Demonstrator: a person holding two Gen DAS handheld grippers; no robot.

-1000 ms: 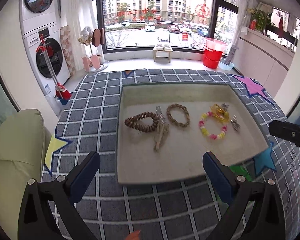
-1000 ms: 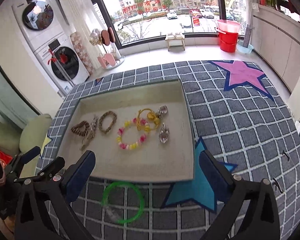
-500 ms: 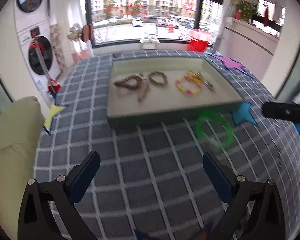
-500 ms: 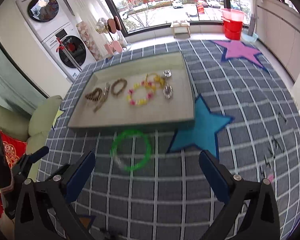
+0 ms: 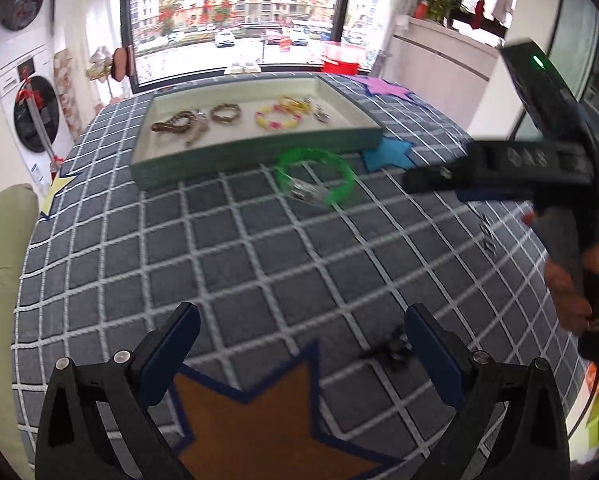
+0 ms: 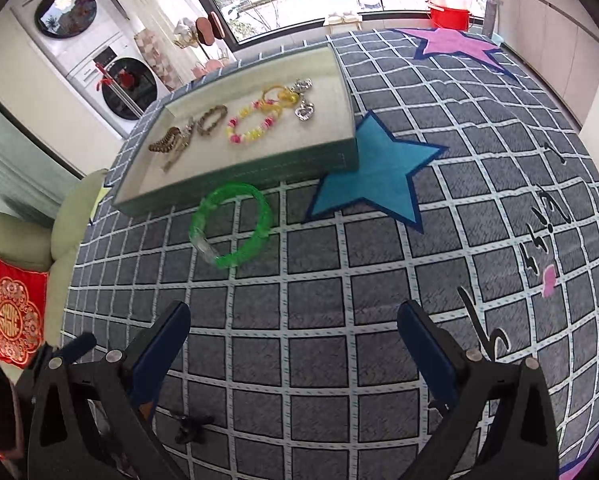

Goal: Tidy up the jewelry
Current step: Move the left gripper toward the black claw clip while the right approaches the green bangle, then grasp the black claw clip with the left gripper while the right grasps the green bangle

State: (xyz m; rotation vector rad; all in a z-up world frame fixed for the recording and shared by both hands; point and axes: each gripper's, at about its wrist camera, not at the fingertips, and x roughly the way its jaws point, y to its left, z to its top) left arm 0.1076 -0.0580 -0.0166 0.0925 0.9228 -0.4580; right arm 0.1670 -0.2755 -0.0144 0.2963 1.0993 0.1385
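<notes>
Both my left gripper [image 5: 299,344] and right gripper [image 6: 293,336] gape wide, holding nothing. The green bangle [image 6: 231,225] lies just near of the tray [image 6: 259,172].

A green bangle [image 6: 230,225] lies flat on the rug, just beside the tray [image 6: 341,157] — inside which brown, yellow-pink and gold bracelets [image 6: 250,123] rest, plus what may be silver charms [image 6: 304,111].

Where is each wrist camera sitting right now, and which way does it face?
Left wrist: above the rug, facing the tray and window; its open fingers, right gripper and hand show.
Right wrist: above the rug, facing the tray; its open fingers show.
Shared: green bangle, tray.
</notes>
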